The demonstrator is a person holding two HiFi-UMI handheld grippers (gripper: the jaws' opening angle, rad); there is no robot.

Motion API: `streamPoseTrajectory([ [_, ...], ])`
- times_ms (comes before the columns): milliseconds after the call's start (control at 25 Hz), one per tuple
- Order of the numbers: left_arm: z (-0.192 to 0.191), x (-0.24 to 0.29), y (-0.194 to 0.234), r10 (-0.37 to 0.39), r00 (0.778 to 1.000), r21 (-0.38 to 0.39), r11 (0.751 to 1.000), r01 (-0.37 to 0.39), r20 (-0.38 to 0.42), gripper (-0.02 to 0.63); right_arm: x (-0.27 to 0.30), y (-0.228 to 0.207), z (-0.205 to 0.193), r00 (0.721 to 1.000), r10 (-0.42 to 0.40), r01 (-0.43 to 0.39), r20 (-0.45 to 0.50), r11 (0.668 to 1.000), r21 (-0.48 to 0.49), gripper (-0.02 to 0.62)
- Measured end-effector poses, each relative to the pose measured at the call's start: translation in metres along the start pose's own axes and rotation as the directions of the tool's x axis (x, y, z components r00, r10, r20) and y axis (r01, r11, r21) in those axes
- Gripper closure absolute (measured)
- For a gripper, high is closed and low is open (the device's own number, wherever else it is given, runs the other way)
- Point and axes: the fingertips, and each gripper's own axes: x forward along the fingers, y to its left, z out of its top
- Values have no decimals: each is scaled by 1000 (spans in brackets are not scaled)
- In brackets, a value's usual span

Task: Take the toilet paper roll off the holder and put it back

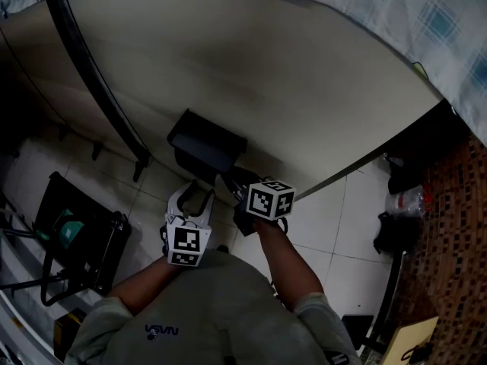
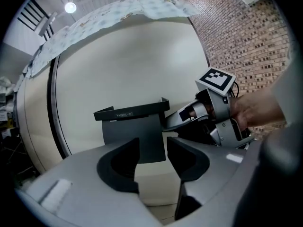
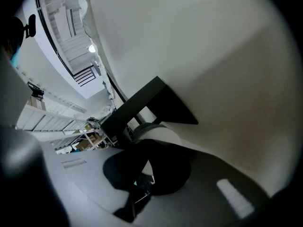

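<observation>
Tools first, in the head view: the left tool [image 1: 194, 198] hangs just below the wall-mounted holder [image 1: 205, 139], and the right tool [image 1: 234, 182] reaches under its shelf. Left gripper view: jaws apart, nothing between them, so they offer no backup support. Right gripper view: jaws fully together, right by the toilet paper roll [image 3: 158, 132], which sits on the holder; whether they pinch paper is unclear. A pull now would likely slip or tear a sheet.
</observation>
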Motion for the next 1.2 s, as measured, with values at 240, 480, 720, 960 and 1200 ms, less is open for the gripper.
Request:
streamPoseTrajectory([
  [240,0,-7,-2,-9,1000,-34,999,9,13,470,-1,2,-2,998,-65,64,-13,994,-91,595],
  [480,7,-13,-8,-37,999,-84,996,39,34,516,-23,-1,1,981,-195,192,12,951,-241,595],
  [720,25,-28,-14,-85,995,-130,987,92,61,598,-77,10,22,949,-274,310,156,902,-301,595],
  [960,54,-51,-17,-85,993,-186,977,100,87,600,-119,33,44,925,-258,346,280,875,-338,595],
  [1200,70,-74,-22,-98,991,-143,984,111,96,598,-155,41,49,906,-269,386,327,842,-378,595],
])
